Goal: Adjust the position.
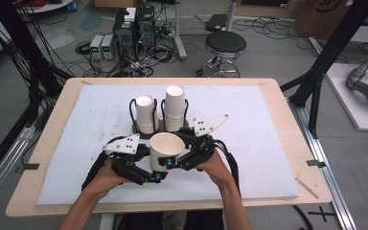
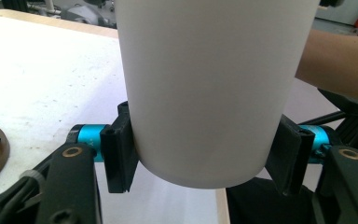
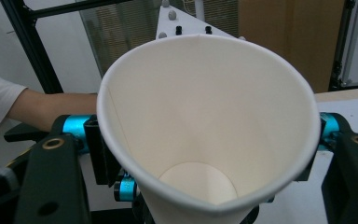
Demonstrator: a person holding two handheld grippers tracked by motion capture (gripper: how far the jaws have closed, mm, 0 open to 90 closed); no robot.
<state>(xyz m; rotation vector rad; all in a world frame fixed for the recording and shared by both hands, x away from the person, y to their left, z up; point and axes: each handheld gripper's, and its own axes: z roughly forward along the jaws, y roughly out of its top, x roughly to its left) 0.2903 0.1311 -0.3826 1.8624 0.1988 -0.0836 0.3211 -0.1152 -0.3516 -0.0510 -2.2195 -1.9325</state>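
White foam sheet [image 1: 76, 143] covers the wooden table; at its near middle both grippers meet on a paper cup [image 1: 166, 149], with two more cups in a wire holder [image 1: 159, 125] just beyond. Left gripper view: left gripper [image 2: 200, 154] pinches the cup's [image 2: 209, 88] lower wall. Right gripper view: right gripper [image 3: 205, 154] presses the cup [image 3: 205, 126] below its rim, squashing it oval.

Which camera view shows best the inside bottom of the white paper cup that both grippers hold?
The right gripper view: it looks into the white paper cup down to its round base. The high view shows its open mouth from above; the left gripper view shows its outer wall.
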